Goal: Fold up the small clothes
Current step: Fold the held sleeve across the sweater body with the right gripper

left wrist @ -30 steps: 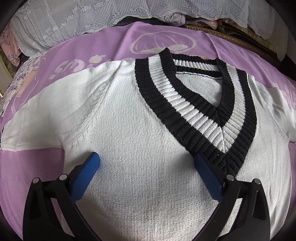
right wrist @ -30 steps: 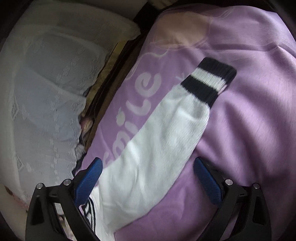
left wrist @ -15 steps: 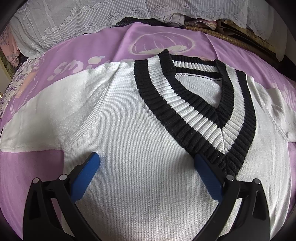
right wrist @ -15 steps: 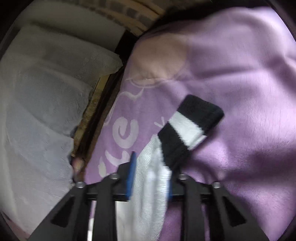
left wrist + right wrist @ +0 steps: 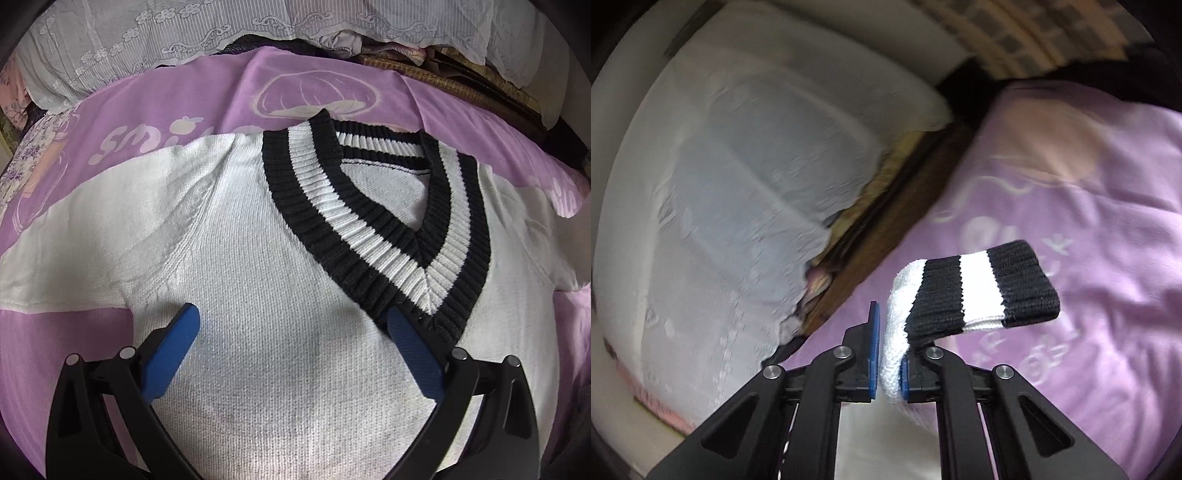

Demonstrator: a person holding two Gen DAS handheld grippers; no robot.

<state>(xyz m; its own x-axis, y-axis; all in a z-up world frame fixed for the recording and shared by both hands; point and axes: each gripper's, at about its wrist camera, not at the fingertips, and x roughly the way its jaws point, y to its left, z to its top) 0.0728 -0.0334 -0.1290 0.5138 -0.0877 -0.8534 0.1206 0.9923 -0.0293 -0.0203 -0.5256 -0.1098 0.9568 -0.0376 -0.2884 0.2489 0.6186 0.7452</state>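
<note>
White V-neck knit sweater (image 5: pixel 280 280) with black-and-white striped ribbed collar (image 5: pixel 373 225) lies flat, front up, on a purple blanket (image 5: pixel 192 99) with pale "smile" lettering and a cartoon print. Blanket covers a bed; white lace cover (image 5: pixel 155 40) runs along the far edge.

Left gripper (image 5: pixel 293 334) points steeply down over the sweater chest, fingers spread wide, nothing between the pads. Left blue finger pad (image 5: pixel 173 354) sits over the white knit just inside the armpit seam; right blue finger pad (image 5: pixel 410 354) sits just below the point of the V collar. Whether the tips touch the knit or hover just above, cannot tell. One sweater sleeve (image 5: pixel 70 258) stretches off to the picture's left, flat on the blanket.

Right gripper (image 5: pixel 890 332) is clamped tight on the other sleeve (image 5: pixel 895 339): white knit pinched between the two blue pads, bunched and standing up out of the fingers. The striped cuff (image 5: pixel 982 288), black-white-black, flops over to the picture's right past the fingertips, lifted clear of the blanket. Rest of the sleeve drops down below the fingers, out of frame. Right view is motion-blurred; lace cover at left, purple blanket at right.
</note>
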